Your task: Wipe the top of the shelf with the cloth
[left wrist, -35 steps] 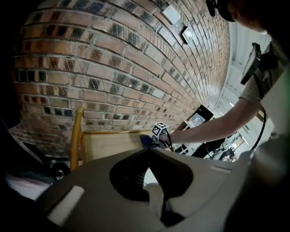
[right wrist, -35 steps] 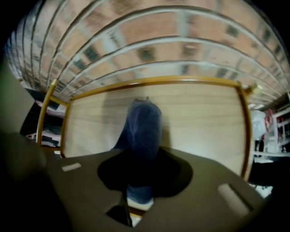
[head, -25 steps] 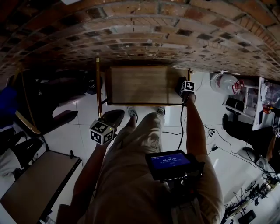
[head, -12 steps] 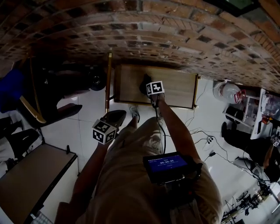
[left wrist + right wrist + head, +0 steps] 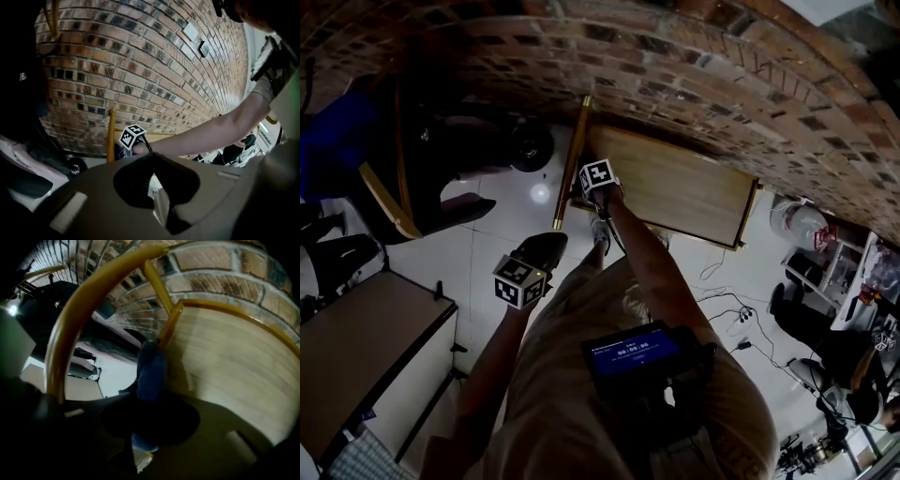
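Observation:
The shelf's pale wooden top [image 5: 684, 192] lies below the brick wall. My right gripper [image 5: 591, 189] is at its left end, under its marker cube. In the right gripper view the jaws are shut on a blue cloth [image 5: 150, 373], which hangs against the shelf top [image 5: 234, 376] at its yellow-edged corner [image 5: 169, 322]. My left gripper [image 5: 546, 247] is held low beside the person's leg, away from the shelf. In the left gripper view its jaws [image 5: 157, 187] meet with nothing between them, and the right gripper's marker cube [image 5: 133, 136] shows ahead by the shelf.
A yellow pole [image 5: 572, 159] stands at the shelf's left corner. Dark seats and a wheel [image 5: 450, 155] crowd the floor to the left. A grey table [image 5: 366, 366] is at lower left. Cables [image 5: 733, 314] and white containers [image 5: 802, 225] lie to the right.
My right gripper has swept the blue cloth along the shelf top from its right end to its left end. The left gripper has stayed by the leg.

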`<action>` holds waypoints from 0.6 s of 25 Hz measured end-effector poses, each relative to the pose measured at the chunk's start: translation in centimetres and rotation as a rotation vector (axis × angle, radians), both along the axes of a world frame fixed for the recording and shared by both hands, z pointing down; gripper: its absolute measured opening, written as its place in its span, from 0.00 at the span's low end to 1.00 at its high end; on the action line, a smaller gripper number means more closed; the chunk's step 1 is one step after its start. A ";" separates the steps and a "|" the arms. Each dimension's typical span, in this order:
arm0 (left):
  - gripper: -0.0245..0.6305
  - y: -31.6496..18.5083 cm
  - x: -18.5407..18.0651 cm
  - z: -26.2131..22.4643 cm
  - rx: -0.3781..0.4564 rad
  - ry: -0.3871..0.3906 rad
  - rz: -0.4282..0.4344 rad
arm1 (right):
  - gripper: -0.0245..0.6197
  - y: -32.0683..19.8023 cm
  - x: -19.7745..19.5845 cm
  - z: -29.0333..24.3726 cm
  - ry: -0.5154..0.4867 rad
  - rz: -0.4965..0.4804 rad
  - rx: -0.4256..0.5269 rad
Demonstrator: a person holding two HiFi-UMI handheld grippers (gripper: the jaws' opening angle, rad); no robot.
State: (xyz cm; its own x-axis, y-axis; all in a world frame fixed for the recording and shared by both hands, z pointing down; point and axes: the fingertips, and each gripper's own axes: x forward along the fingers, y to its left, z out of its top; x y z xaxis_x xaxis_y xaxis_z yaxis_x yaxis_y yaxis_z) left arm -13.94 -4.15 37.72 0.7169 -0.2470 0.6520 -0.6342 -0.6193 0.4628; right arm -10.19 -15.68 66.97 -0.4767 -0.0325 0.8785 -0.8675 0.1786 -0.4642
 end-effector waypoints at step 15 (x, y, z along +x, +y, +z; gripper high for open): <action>0.04 -0.3 5.8 0.4 -0.017 0.009 0.110 | 0.18 6.3 17.2 0.9 0.080 0.247 -0.033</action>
State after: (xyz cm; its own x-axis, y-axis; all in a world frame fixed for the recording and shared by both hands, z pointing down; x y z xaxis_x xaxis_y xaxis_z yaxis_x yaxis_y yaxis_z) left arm -8.11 -4.47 38.13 0.7447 -0.1558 0.6489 -0.5588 -0.6772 0.4787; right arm 7.01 -9.43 67.91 -0.3872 -0.1101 0.9154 -0.9169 -0.0578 -0.3948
